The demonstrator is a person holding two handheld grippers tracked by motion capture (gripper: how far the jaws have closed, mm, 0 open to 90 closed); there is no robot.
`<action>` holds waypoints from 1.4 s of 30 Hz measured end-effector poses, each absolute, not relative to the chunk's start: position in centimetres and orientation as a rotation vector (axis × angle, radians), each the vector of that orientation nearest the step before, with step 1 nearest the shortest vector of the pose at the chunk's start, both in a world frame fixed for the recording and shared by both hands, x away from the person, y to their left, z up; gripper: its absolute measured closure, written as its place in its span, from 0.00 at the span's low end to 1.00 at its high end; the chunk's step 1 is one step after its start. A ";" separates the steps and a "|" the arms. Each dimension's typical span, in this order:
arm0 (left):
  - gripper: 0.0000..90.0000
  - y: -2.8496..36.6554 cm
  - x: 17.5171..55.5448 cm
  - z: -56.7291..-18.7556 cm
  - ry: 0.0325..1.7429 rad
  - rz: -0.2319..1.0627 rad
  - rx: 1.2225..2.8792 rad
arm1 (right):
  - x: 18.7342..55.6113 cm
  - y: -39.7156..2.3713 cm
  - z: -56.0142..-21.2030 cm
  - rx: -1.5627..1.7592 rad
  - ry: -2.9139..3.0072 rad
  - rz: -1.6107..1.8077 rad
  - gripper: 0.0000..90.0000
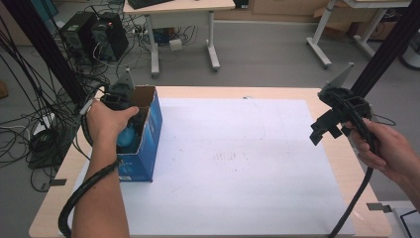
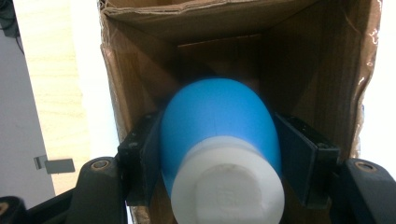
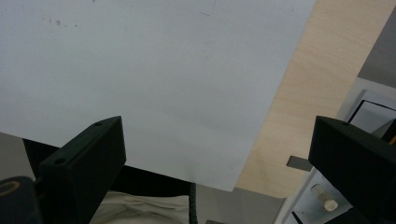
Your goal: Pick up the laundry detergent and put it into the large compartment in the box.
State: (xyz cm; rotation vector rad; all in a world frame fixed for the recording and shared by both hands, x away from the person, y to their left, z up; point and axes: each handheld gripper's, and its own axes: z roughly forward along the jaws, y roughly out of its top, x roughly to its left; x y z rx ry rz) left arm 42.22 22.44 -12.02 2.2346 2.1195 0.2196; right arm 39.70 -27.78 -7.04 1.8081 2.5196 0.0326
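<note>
The left gripper point(image 1: 120, 99) reaches down into the open top of a blue cardboard box point(image 1: 148, 144) that stands near the left edge of the desk point(image 1: 341, 163), on the left part of a large white sheet point(image 1: 237, 163) covering most of the desk top. In the left gripper view, its 2 black fingers point(image 2: 140, 158) press against opposite sides of a blue bottle point(image 2: 217, 121) with a white cap point(image 2: 229, 186), so the fingers are clamped on the bottle; the cap end faces the camera and the rounded blue end points deeper into the box. The bottle sits inside the box, framed by brown inner walls point(image 2: 322, 60), and whether it rests on the bottom cannot be told. In the high view a patch of the bottle's blue point(image 1: 128, 138) shows just below the person's left hand point(image 1: 106, 121), within the box opening. The right gripper point(image 1: 331, 125) is held above the right edge of the desk, well apart from the box, in the person's right hand point(image 1: 389, 148). In the right gripper view its 2 fingers point(image 3: 84, 163) stand wide apart with nothing between them, looking down on the white sheet's corner and the bare wood beside it. A black cable point(image 1: 354, 203) trails from the right gripper toward the near edge.
</note>
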 end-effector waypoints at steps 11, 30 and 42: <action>0.41 22.4 41.7 -12.1 2.120 0.238 2.214 | 39.6 -27.1 -7.1 1.784 2.533 0.028 0.05; 0.27 22.5 40.7 -11.5 2.104 0.244 2.194 | 39.5 -27.4 -7.3 1.794 2.535 0.038 0.05; 0.28 22.2 39.4 -9.5 2.092 0.290 2.178 | 39.3 -27.2 -7.2 1.784 2.539 0.044 0.05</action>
